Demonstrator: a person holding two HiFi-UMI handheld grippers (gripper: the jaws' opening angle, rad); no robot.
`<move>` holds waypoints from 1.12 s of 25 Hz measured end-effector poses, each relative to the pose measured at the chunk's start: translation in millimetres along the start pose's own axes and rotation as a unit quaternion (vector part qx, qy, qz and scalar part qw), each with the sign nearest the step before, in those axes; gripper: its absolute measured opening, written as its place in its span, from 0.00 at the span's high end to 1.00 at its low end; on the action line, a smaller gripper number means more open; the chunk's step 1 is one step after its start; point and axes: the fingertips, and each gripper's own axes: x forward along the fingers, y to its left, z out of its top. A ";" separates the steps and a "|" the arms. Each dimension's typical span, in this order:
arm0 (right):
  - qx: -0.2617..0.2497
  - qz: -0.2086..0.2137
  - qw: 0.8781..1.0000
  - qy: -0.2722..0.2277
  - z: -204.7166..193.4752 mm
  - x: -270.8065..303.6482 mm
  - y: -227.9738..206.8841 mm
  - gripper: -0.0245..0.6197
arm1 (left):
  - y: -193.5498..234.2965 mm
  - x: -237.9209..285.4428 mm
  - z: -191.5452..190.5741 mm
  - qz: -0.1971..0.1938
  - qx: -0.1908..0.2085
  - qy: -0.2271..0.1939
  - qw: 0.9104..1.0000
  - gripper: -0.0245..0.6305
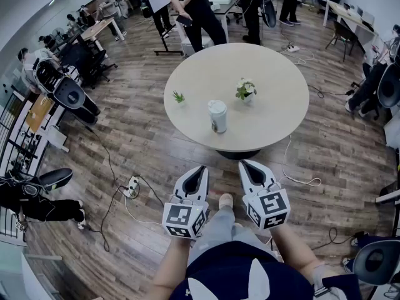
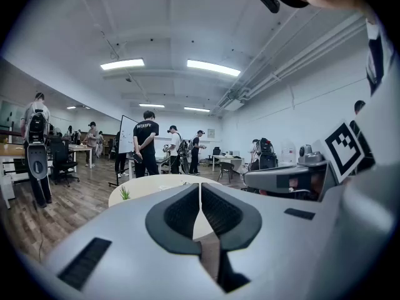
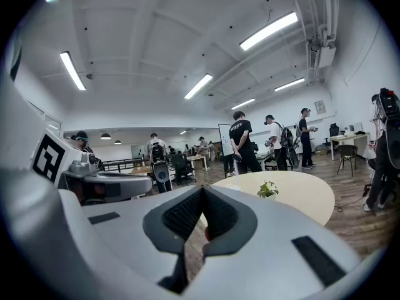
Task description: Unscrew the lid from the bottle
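**Item:** white cylindrical plastic bottle (image 1: 217, 119) with white screw lid (image 1: 217, 105), upright and untouched on the round beige table (image 1: 275, 74), near its front edge.

**Tools:** left gripper (image 1: 199, 169) and right gripper (image 1: 247, 164), both clenched on nothing, held low and well apart from the table.

**Risks, as judged:**
- Turning the lid with the body unheld would likely spin the whole bottle.
- A sideways nudge could topple it toward the small white-flowered potted plant (image 1: 245, 90).
- The loose white floor cable (image 1: 294, 174) may snag a step.

**Room:** wood-plank floor, desks, chairs, standing people.
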 end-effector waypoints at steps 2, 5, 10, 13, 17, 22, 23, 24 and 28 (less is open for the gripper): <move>-0.001 0.002 1.000 -0.001 0.0 4.0 2.4 0.96 | 3.3 1.8 -2.4 0.000 -0.001 0.000 1.000 0.92; -0.002 -0.001 1.000 0.001 -2.6 9.5 0.5 0.96 | 6.1 8.4 -6.7 -0.003 0.000 0.002 1.000 0.92; -0.004 -0.010 1.000 0.009 -1.2 22.8 -11.7 0.96 | 12.1 27.6 -8.4 -0.013 -0.005 0.005 1.000 0.92; -0.005 -0.011 1.000 0.020 -3.8 34.7 -18.8 0.96 | 20.4 39.6 -11.0 -0.014 -0.010 0.010 1.000 0.92; -0.005 -0.010 0.999 0.032 -6.9 52.3 -31.1 0.96 | 35.0 57.3 -15.9 -0.019 -0.014 0.017 1.000 0.92; -0.005 -0.013 0.999 0.035 0.0 82.6 -47.2 0.95 | 57.5 83.4 -13.1 -0.033 -0.029 0.015 0.999 0.92; -0.007 -0.013 0.999 0.035 2.2 89.0 -49.8 0.95 | 62.1 88.9 -12.2 -0.034 -0.030 0.015 0.999 0.91; -0.008 -0.012 0.999 0.035 4.5 95.4 -51.7 0.95 | 66.9 94.2 -11.2 -0.036 -0.032 0.014 0.999 0.91; -0.005 -0.002 0.999 0.038 13.8 123.2 -57.4 0.79 | 87.2 114.9 -7.8 -0.048 -0.037 0.017 0.998 0.72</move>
